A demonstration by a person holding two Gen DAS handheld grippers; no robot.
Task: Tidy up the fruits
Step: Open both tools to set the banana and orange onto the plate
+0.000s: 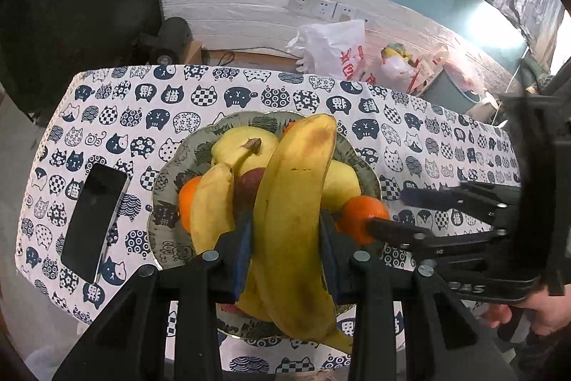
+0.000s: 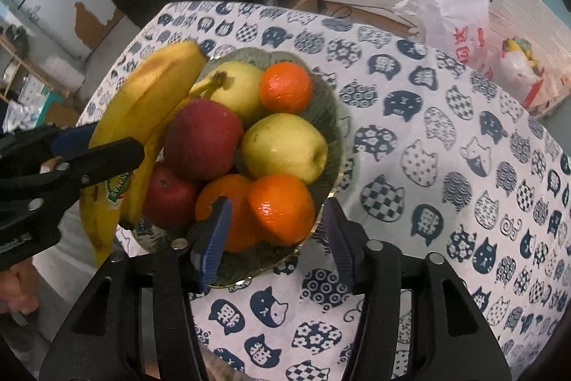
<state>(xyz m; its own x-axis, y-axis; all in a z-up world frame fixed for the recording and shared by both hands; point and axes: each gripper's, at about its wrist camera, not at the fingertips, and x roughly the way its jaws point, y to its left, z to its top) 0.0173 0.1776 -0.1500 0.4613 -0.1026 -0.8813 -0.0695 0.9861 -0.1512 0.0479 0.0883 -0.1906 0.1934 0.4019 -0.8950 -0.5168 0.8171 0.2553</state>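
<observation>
A patterned plate (image 1: 167, 202) on the table holds bananas, red apples (image 2: 203, 138), yellow-green apples (image 2: 285, 149) and oranges. My left gripper (image 1: 285, 220) points down over the plate and is shut on a large banana (image 1: 296, 188). In the right wrist view that same left gripper (image 2: 114, 140) pinches the banana (image 2: 153, 88) at the plate's left rim. My right gripper (image 2: 274, 234) straddles the front orange (image 2: 282, 206); its jaws stand apart, with a gap showing at the right pad (image 2: 339, 245). From the left wrist view the right gripper (image 1: 387, 209) flanks that orange (image 1: 360, 216).
A dark phone (image 1: 92, 220) lies on the cat-print tablecloth (image 2: 446, 166) left of the plate. Plastic bags (image 1: 335, 49) sit on the floor beyond the table's far edge. A hand (image 1: 535, 313) holds the right gripper's handle.
</observation>
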